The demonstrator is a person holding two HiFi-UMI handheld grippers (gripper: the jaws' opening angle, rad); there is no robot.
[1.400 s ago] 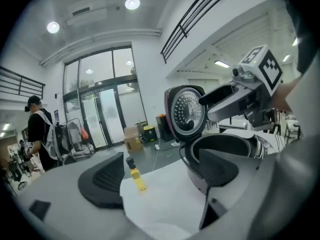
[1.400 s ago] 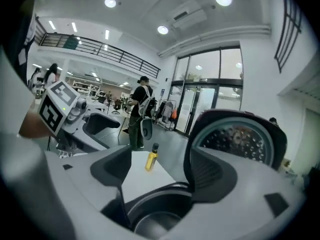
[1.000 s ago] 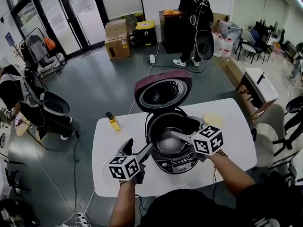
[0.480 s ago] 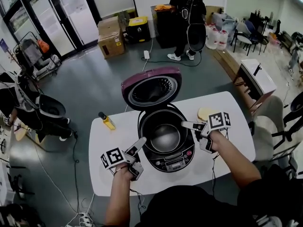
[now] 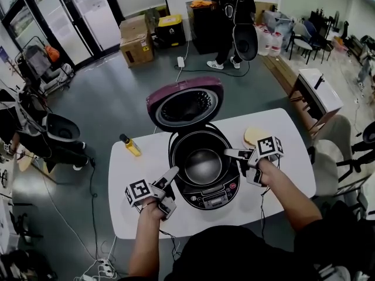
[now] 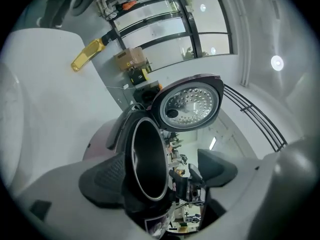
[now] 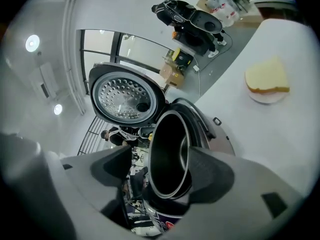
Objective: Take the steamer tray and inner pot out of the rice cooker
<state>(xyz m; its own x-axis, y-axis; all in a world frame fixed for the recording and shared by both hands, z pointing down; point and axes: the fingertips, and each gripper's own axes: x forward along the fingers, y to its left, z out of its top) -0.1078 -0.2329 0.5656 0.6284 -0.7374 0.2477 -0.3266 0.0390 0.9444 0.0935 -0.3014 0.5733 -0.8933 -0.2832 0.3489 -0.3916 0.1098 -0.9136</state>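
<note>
The rice cooker [image 5: 206, 196] stands mid-table with its maroon lid [image 5: 186, 105] swung up. The dark metal inner pot [image 5: 203, 164] sits inside it; I see no steamer tray in any view. My left gripper [image 5: 171, 183] is at the cooker's left side, open, and in the left gripper view [image 6: 165, 171] the pot's rim [image 6: 150, 159] stands between its jaws without the pads pressing on it. At the right side my right gripper [image 5: 237, 161] is open too, and in the right gripper view [image 7: 160, 171] its jaws straddle the rim [image 7: 170, 156].
A yellow bottle [image 5: 130, 146] lies on the white table [image 5: 135, 221] left of the cooker. A pale yellow slab on a small plate [image 5: 255, 136] sits to the right. A person [image 5: 231, 16], boxes and chairs are on the floor beyond.
Both grippers have rolled and come down. The right one left its place over the pot and now sits at the right rim; the left one settled against the cooker's left side.
</note>
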